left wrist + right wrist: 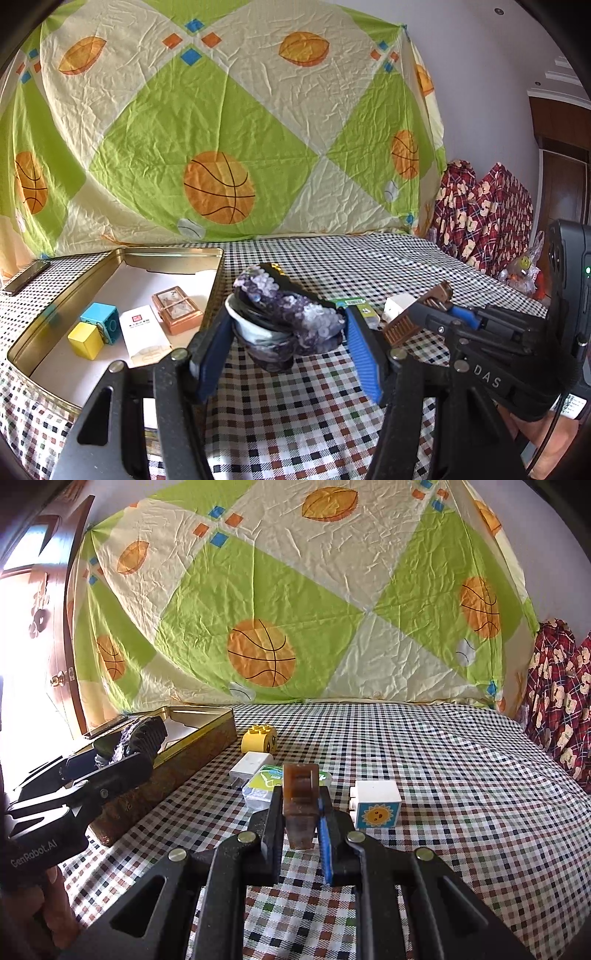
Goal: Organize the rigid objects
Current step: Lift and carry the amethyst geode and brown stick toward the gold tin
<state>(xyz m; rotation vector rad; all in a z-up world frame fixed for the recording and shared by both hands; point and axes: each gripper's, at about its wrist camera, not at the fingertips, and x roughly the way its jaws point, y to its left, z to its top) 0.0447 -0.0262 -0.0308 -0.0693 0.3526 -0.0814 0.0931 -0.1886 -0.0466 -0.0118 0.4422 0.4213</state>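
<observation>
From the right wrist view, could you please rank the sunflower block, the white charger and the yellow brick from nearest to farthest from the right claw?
1. Sunflower block, just right of the right claw.
2. White charger, ahead-left.
3. Yellow brick, farthest, beside the tin.

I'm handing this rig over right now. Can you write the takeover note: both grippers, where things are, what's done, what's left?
Left gripper: shut on a purple sequined item.
Right gripper: shut on a brown comb-like piece.
Done: gold tin holds the blue cube, yellow cube, white box and copper case.
Left on the checked cloth: yellow brick, white adapter, green packet, sun block.
</observation>
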